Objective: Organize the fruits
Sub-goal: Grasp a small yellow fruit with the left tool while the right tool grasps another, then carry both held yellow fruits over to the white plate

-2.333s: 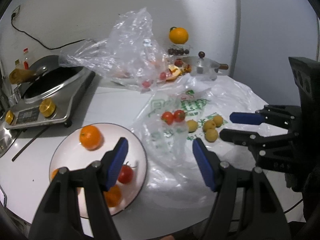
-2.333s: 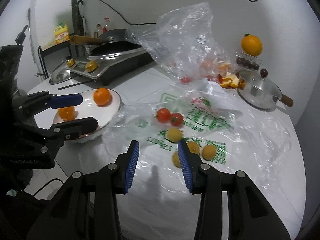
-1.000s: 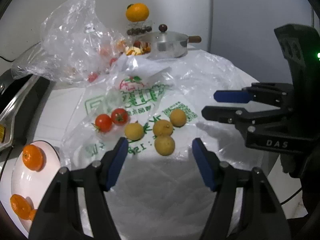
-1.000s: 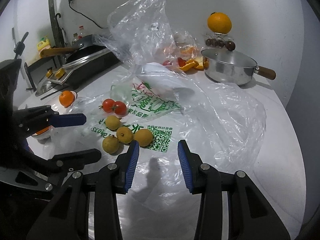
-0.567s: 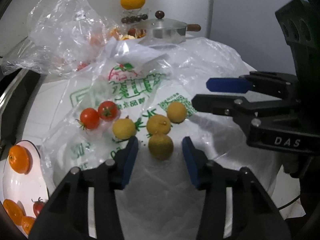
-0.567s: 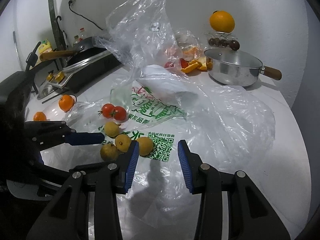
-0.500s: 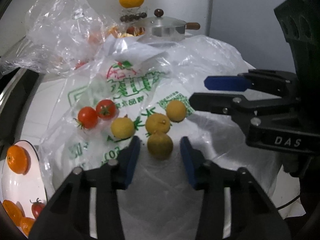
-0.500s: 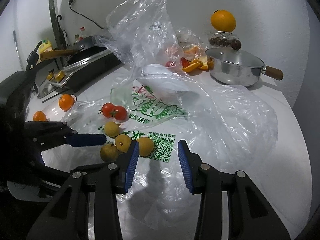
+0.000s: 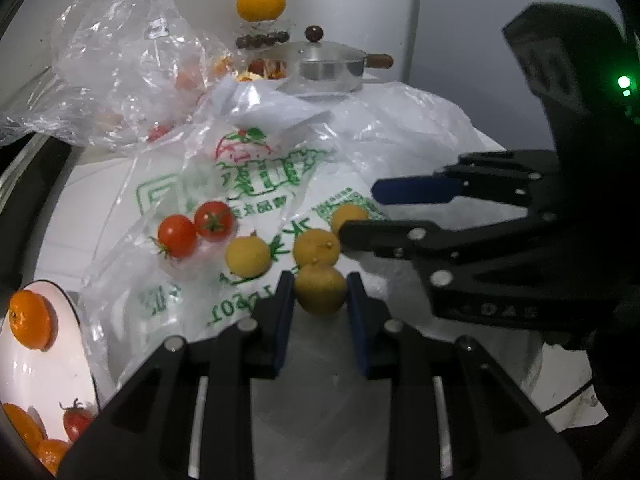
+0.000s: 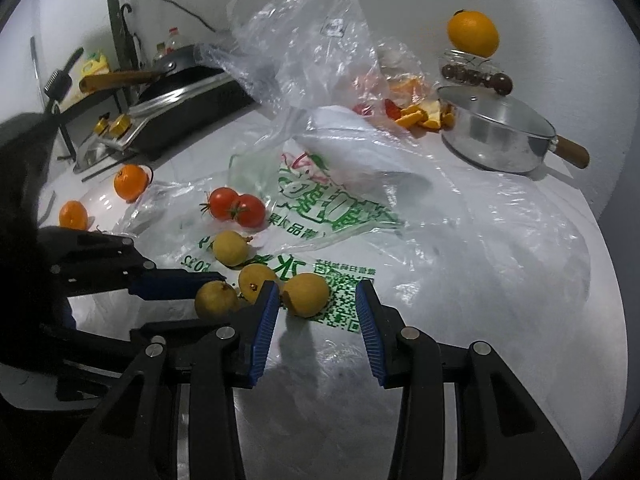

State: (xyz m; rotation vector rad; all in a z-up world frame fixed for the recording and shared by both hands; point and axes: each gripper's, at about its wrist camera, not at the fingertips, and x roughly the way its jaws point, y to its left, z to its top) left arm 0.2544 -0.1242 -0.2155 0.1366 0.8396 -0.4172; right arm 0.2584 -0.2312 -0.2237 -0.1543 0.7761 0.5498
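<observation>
**Left jaws clamp a yellow fruit; right jaws stand apart around its neighbour**

The left gripper has its jaws pressed against both sides of the nearest yellow fruit, which sits on the printed plastic bag spread over the white desk. From the right wrist view the same fruit shows just under the left gripper's blue fingertip, though the lower finger is mostly hidden there, so the grip is read chiefly from the left view.

The right gripper has its jaws at a moderate gap with another yellow fruit between them; the fruit lies close to the left pad and apart from the right pad, and it appears not to be squeezed.

Two more yellow fruits lie just beyond: one touching the two near ones, one a little farther back. Two red tomatoes sit side by side on the bag behind them.

To the left, a white plate holds an orange, a small tomato and further orange fruit at its near rim. At the back stand a lidded steel pan with a wooden handle, a large orange on a jar, and a crumpled clear bag.
</observation>
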